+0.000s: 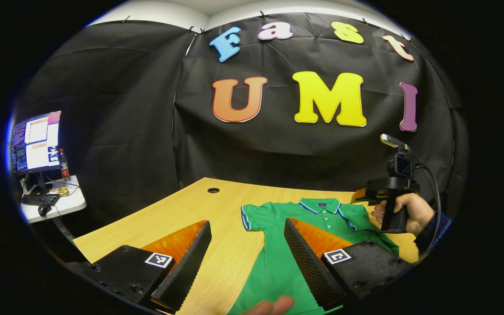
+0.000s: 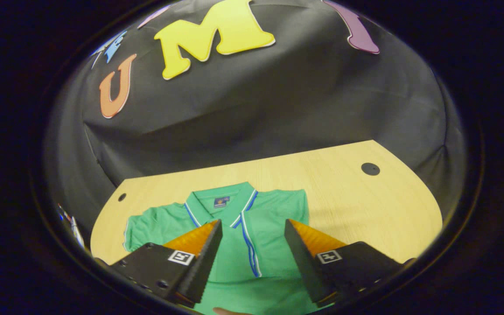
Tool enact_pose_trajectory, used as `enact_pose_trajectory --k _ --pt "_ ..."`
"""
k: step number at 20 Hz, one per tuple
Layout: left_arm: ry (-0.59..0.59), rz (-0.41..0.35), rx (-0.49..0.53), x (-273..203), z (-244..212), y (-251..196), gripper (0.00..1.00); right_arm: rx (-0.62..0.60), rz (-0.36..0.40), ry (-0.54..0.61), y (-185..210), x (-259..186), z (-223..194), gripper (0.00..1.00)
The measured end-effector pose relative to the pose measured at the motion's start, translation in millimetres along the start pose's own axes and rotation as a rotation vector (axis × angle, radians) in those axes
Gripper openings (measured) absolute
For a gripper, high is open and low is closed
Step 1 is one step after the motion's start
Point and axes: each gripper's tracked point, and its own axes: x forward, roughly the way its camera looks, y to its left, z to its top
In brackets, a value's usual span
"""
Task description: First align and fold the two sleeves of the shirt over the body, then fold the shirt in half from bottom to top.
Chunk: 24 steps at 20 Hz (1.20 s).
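Side table [image 1: 66, 205] at the far left of the left gripper view carries a lit monitor [image 1: 36, 142], a bottle [image 1: 63, 165], a keyboard [image 1: 40, 200] and a mouse [image 1: 43, 210], well apart from the wooden table [image 1: 169, 218]. On that wooden table a round cable hole [image 1: 213, 190] sits near the back edge. Next comes the left gripper [image 1: 247, 225], held above the table with its fingers wide apart and nothing between them; a fingertip [image 1: 274, 306] pokes in at the bottom edge. Beyond it lies the green polo shirt [image 1: 274, 262], flat and face up, collar toward the black cloth wall, one short sleeve spread out to the side. The near finger covers part of the shirt's body. At the far right, a hand [image 1: 409, 214] holds the right gripper above the shirt's other shoulder. In the right gripper view, the right gripper [image 2: 252, 227] hangs over the shirt [image 2: 269, 210] below the collar, fingers spread apart and empty, hiding part of the chest. Bare table [image 2: 365, 205] with a second hole [image 2: 370, 169] lies to the right.
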Motion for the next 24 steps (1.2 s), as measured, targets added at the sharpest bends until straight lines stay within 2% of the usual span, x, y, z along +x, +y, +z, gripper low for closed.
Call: enact_pose_trajectory --k 1,4,7,11,12,13,14,15,18,21,24 --pt "-0.003 0.0 0.003 0 0 0 1.0 -0.011 -0.01 -0.016 -1 -6 3 0.9" --pt "-0.005 -0.012 0.016 6 0 2 1.0 -0.05 -0.044 -0.049 -12 -29 12 0.95" --pt "-0.013 0.057 0.032 9 0 24 1.0 -0.069 -0.005 -0.067 -10 -55 12 0.96" --pt "0.02 -0.012 0.007 12 -9 6 1.0 -0.133 0.056 -0.103 -15 -102 11 0.96" --pt "0.033 -0.029 0.001 13 -13 2 1.0 -0.164 0.071 -0.13 -18 -114 11 0.91" --pt "0.04 -0.035 -0.011 15 -15 -1 1.0 -0.191 0.074 -0.164 -24 -127 13 0.96" --pt "0.054 -0.034 -0.026 17 -18 -3 1.0 -0.214 0.068 -0.201 -30 -141 14 0.91" --pt "0.08 -0.037 -0.044 20 -25 -7 1.0 -0.233 0.067 -0.229 -36 -154 11 0.96" --pt "0.18 -0.079 -0.09 29 -35 -30 1.0 -0.271 0.094 -0.302 -46 -192 -1 0.95" --pt "0.215 -0.05 -0.066 48 -25 -33 1.0 -0.288 0.129 -0.358 -55 -232 -21 0.96" --pt "0.195 -0.04 -0.046 82 0 -40 1.0 -0.286 0.132 -0.401 -74 -255 -43 0.95"
